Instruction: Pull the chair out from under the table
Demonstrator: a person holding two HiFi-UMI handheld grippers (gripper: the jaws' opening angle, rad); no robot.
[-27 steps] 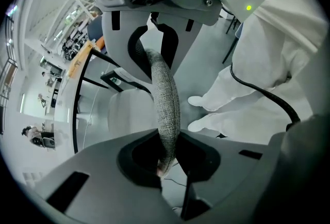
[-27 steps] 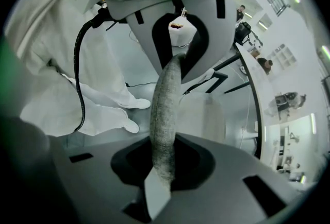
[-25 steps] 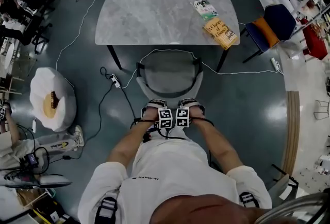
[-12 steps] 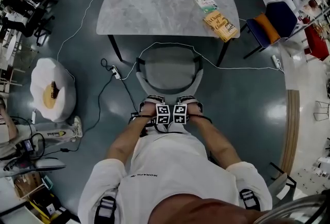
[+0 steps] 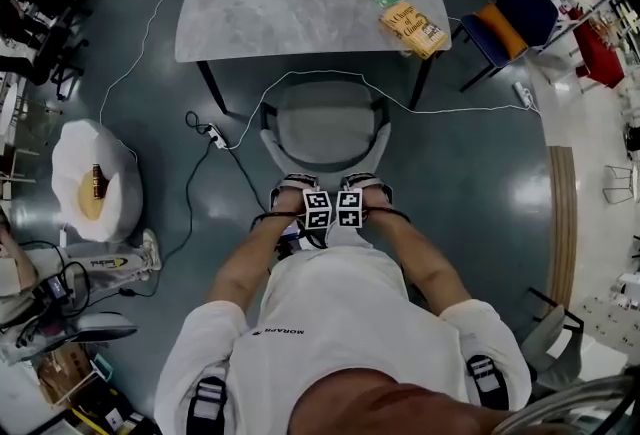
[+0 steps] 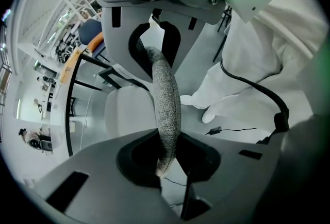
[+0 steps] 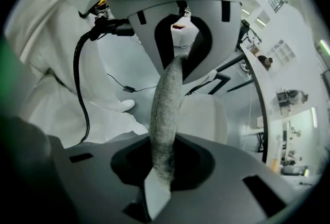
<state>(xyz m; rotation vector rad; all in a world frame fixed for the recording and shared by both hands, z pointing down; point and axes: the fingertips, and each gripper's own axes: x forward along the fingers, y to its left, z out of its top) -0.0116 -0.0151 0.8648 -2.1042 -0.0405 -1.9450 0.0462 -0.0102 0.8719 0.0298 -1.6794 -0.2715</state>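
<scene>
- The left gripper (image 6: 163,107) has its jaws clamped on the grey fabric top rim of the backrest (image 6: 167,89), which runs straight between them.
- The right gripper (image 7: 167,115) is clamped on the same rim just beside it. Both point steeply down.
- The chair (image 5: 322,128) stands between the person and the worktop (image 5: 290,3). Its seat looks mostly clear of the near edge, though the steep head view makes any overlap hard to judge.
- A white cable (image 5: 330,75) loops across the floor round the chair's far side, near the legs.
- Two books (image 5: 408,26) lie at the worktop's right end.
- Step in hand: the pull itself, seemingly well along.
- The next move calls for drawing the rim straight toward the person, with both grippers level and together so the chair does not twist or snag the cable.
</scene>
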